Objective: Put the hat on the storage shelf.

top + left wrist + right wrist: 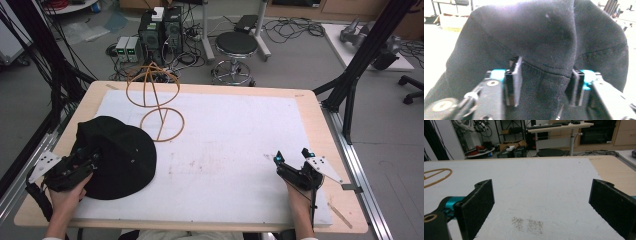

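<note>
A black fabric hat (122,155) lies on the left of the white mat (225,150). My left gripper (86,159) rests on the hat's near left side. In the left gripper view its jaws are partly drawn in and a puckered fold of the hat (544,82) fills the gap between the pads (517,80), so it is shut on the hat. A bamboo hoop stand (155,100) stands upright at the back left, just beyond the hat. My right gripper (292,156) sits low at the near right of the mat, open, with bare mat (541,195) between its fingers (477,205).
The mat covers most of the wooden table (325,125). Black frame posts (360,60) rise at the right and left sides. Beyond the far edge stand a stool (235,47) and computer boxes (160,32) on the floor. The stand's base ring (436,176) shows in the right gripper view.
</note>
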Available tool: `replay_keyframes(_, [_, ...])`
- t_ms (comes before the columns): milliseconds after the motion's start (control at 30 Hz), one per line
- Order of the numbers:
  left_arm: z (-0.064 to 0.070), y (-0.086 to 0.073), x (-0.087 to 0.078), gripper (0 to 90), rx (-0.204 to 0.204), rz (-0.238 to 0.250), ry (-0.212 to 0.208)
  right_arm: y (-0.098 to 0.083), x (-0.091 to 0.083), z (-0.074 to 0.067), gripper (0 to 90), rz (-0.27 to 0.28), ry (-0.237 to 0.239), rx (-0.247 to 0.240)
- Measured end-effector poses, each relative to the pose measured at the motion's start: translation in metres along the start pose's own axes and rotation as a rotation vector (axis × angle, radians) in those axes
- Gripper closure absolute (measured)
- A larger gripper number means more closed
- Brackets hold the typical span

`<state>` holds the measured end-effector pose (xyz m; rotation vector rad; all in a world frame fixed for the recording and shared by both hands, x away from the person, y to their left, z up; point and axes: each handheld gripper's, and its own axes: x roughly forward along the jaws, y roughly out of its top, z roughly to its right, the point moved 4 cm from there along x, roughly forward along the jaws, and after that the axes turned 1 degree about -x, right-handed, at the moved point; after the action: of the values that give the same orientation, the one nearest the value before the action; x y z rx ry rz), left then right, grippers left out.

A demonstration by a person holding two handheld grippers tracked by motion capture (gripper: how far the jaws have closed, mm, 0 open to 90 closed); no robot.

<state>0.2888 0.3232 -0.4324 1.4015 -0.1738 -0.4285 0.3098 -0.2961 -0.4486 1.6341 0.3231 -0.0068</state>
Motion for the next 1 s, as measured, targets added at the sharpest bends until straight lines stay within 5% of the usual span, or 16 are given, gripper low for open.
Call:
replay_keyframes(300, [0.0078,0.0018,-0.0021,85.7,0.054,-0.004,0.023,-0.0010,0.0019,-0.0012,5.2,-0.007,0.002,-0.020])
replay_keyframes(533, [0.0078,0.0023,-0.0026,86.1,0.052,-0.013,-0.001,-0.0007,0.0011,-0.0018,5.2,-0.006,0.006,-0.018])
replay_keyframes(1000, [0.0101,0.0054,-0.0045,86.0,0.046,0.022,0.019,-0.0008,0.0013,-0.0017,5.2,-0.006,0.010,-0.015])
